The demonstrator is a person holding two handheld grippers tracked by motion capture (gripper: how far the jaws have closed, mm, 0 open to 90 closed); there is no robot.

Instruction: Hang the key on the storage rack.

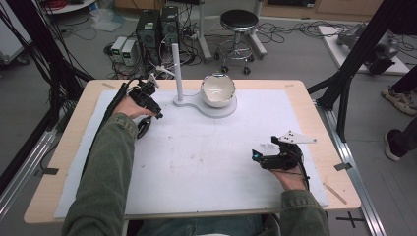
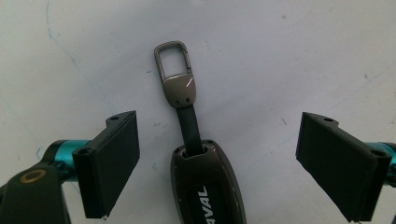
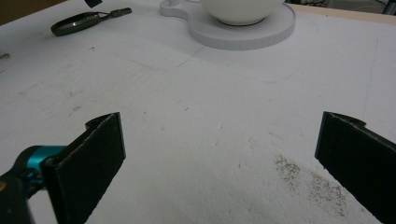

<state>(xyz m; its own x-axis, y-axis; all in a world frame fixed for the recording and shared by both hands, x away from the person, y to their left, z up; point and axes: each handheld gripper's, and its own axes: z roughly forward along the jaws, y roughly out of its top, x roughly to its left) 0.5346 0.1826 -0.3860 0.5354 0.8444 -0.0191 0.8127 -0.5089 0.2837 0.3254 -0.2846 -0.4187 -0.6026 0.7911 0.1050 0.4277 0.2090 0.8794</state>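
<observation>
The key fob (image 2: 208,186) lies flat on the white worktop (image 1: 206,162) toward its ten o'clock corner, its strap and metal clip (image 2: 175,70) pointing to twelve o'clock in the left gripper view. The left gripper (image 2: 217,163) hangs over it, fingers (image 2: 114,163) wide on either side, touching nothing. The right gripper (image 1: 256,155) rests near four o'clock, fingers wide and empty, well apart from the white bowl (image 1: 218,90) on its stand (image 1: 194,104) at twelve.
</observation>
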